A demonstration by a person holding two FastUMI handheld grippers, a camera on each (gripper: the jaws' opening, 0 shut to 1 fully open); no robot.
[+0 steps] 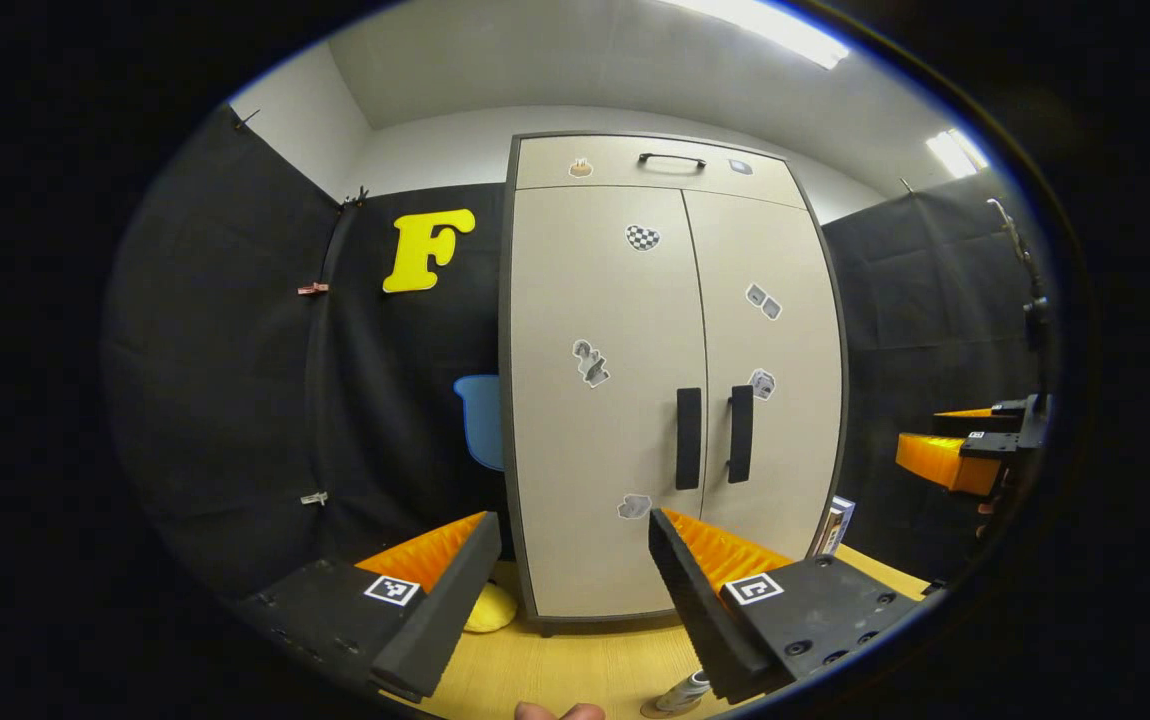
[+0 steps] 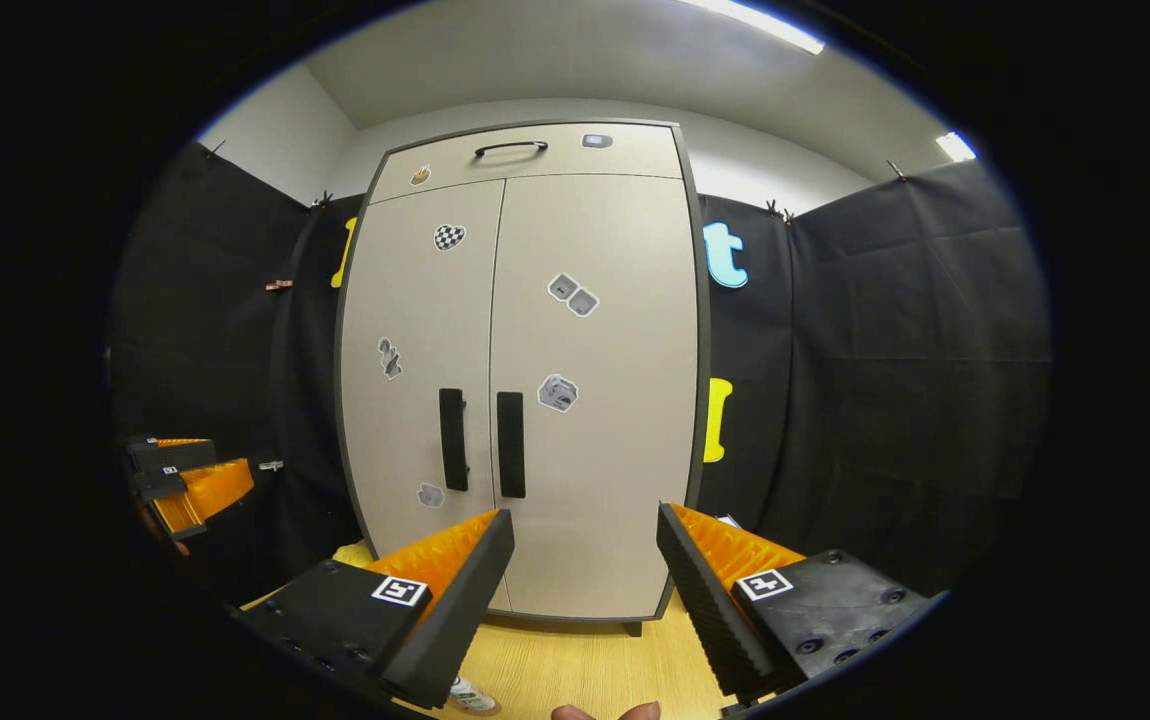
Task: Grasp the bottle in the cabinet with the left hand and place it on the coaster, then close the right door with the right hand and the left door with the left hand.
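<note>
A beige cabinet stands on the wooden table, and its left door (image 1: 595, 400) and right door (image 1: 765, 380) are both shut, the dark handles (image 1: 688, 438) side by side. My left gripper (image 1: 575, 525) is open in front of the left door, apart from it, with nothing between its fingers. My right gripper (image 2: 585, 520) is open facing the right door (image 2: 595, 400), also holding nothing. Each gripper appears at the edge of the other's view: right gripper (image 1: 965, 450), left gripper (image 2: 185, 480). A pale bottle (image 1: 680, 693) stands low on the table, largely hidden behind a finger; it also appears as bottle (image 2: 465, 693).
A drawer with a dark handle (image 1: 670, 158) tops the cabinet. A yellow object (image 1: 490, 607) lies by the cabinet's left foot and a small box (image 1: 838, 525) leans at its right side. The wooden tabletop (image 1: 575, 670) runs toward me. A fingertip (image 1: 555, 712) shows at the bottom.
</note>
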